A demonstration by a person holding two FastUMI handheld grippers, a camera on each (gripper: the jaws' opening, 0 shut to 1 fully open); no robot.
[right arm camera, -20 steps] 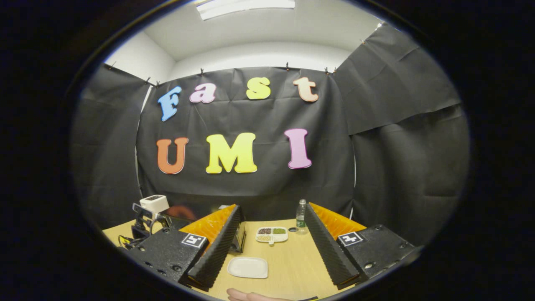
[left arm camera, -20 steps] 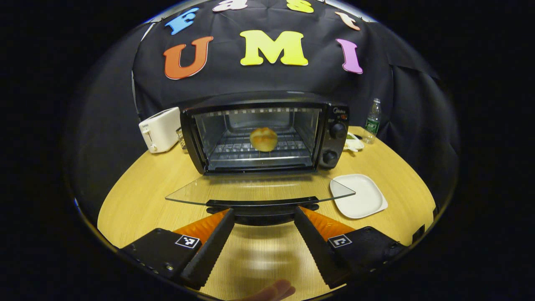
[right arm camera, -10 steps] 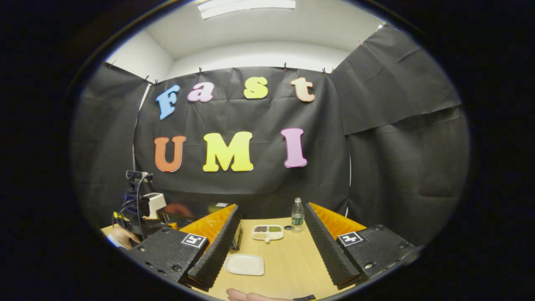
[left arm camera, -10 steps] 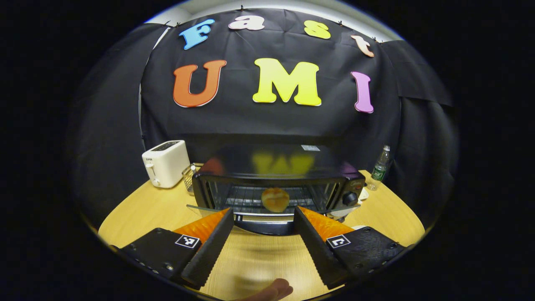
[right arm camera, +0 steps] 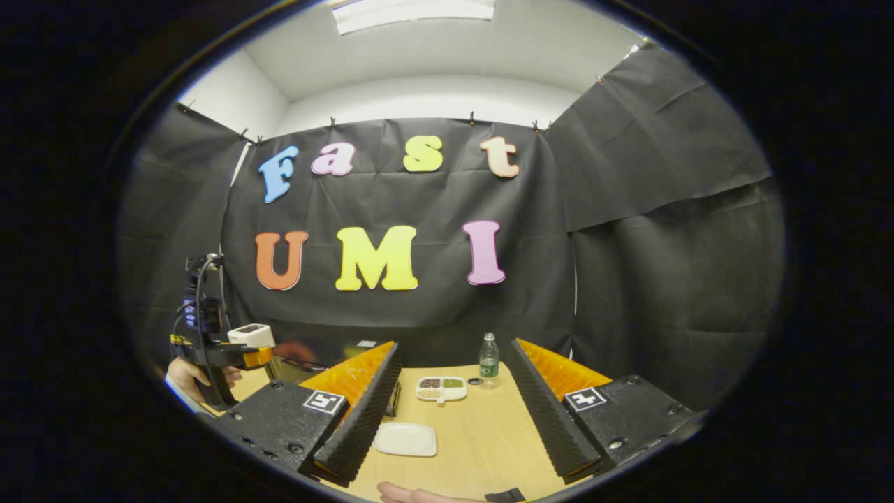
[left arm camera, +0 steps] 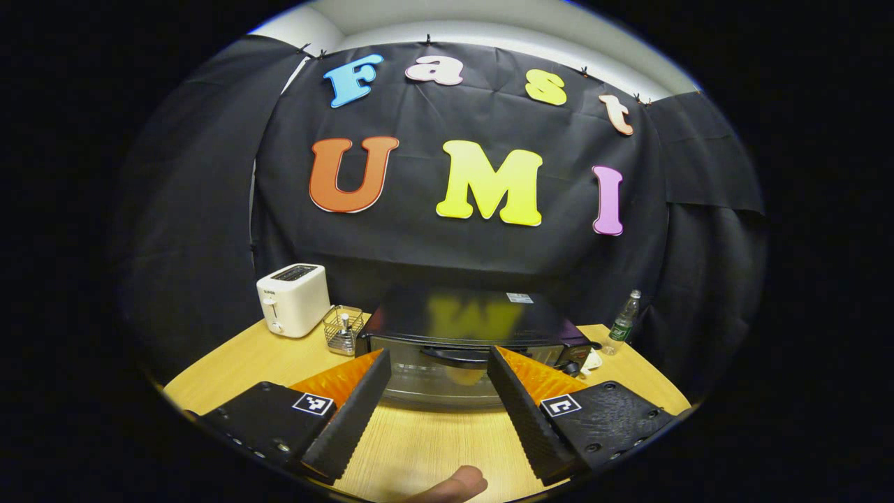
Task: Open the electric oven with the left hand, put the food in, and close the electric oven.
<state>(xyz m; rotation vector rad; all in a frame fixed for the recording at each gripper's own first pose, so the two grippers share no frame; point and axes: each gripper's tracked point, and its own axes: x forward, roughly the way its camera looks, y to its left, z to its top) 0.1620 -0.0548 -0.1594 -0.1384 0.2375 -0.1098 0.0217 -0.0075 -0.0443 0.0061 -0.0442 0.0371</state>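
the electric oven (left arm camera: pixel 482 328) sits toward the back of the wooden table (left arm camera: pixel 230 370), a black box with a glossy top that mirrors the wall behind it; its glass door (left arm camera: pixel 433 381) looks raised nearly upright against the front, with the dark handle (left arm camera: pixel 457 356) along its upper edge and a pale yellowish blur of the food (left arm camera: pixel 464 377) showing faintly through the glass, though whether the door is fully latched cannot be told. the control knobs (left arm camera: pixel 576 363) are at the oven's right end, partly hidden. the left gripper (left arm camera: pixel 436 398) hangs just in front of the door with its two fingers spread wide apart and nothing between them, apparently not touching the handle; a fingertip of the holding hand (left arm camera: pixel 454 483) shows at the lower edge. to the oven's left stand a small wire basket (left arm camera: pixel 343 330) and, beyond it, a white toaster (left arm camera: pixel 293 299); to its right near the table's back corner stands a water bottle (left arm camera: pixel 621 323). in the right gripper view, the right gripper (right arm camera: pixel 450 412) is also spread open and empty above the table, well apart from the oven, with a white plate (right arm camera: pixel 405 439) lying bare between its fingers, a divided snack tray (right arm camera: pixel 440 388) and the bottle farther back
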